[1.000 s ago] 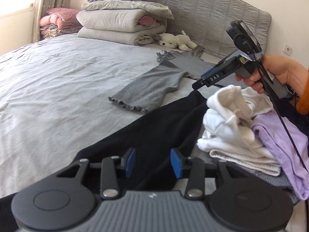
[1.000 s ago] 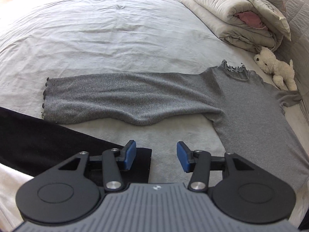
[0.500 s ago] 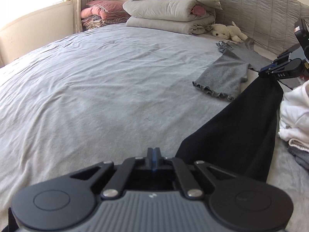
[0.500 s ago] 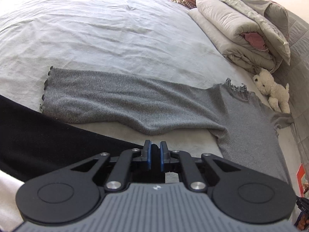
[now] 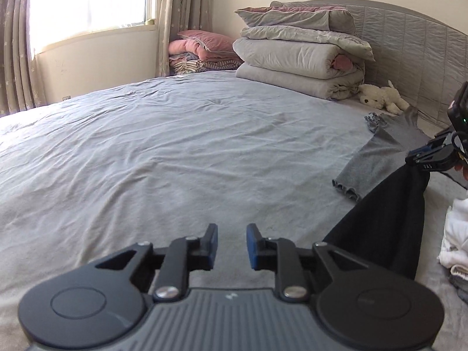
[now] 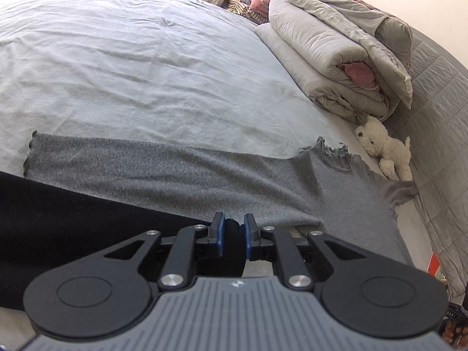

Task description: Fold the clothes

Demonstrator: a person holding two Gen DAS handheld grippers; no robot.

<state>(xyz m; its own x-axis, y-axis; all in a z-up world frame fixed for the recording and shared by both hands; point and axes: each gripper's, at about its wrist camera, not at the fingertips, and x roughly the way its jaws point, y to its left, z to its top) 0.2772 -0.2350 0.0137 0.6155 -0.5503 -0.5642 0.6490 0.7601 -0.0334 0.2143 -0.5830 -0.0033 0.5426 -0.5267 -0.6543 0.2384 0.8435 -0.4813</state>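
Left tongs (image 5: pixel 232 245): jaws opening, with a clear gap between the two blue pads and only bare bed sheet (image 5: pixel 175 146) seen through it. Nothing is held.

Right tongs (image 6: pixel 233 235): jaws opening, narrowly parted, with a bunched fold of the black garment (image 6: pixel 73 222) between the pads. In the left wrist view the right tongs (image 5: pixel 416 161) appear at the far right edge, and the black garment (image 5: pixel 389 222) hangs from their tip down to the bed, so the cloth is gripped.

Hidden or cut off:
- The lower end of the black garment passes behind the left tongs body and the frame edge; its full shape cannot be made out.
- The hand holding the right tongs is cut off by the frame edge.
- A white clothes pile (image 5: pixel 456 239), right of the left tongs, is cut by the frame; the number of items in it cannot be told.

Count:
- One grey long-sleeved top (image 6: pixel 234 175), spread flat ahead of the right tongs, sleeve extended to the left, frilled collar to the right. The black garment overlaps its near edge.
- One white plush toy (image 6: pixel 383 149), ahead and right, beside the headboard (image 6: pixel 438 117).
- One stack of folded grey quilts (image 6: pixel 330 55), far ahead.
- One pink bedding pile (image 5: pixel 201 49), beyond the bed.
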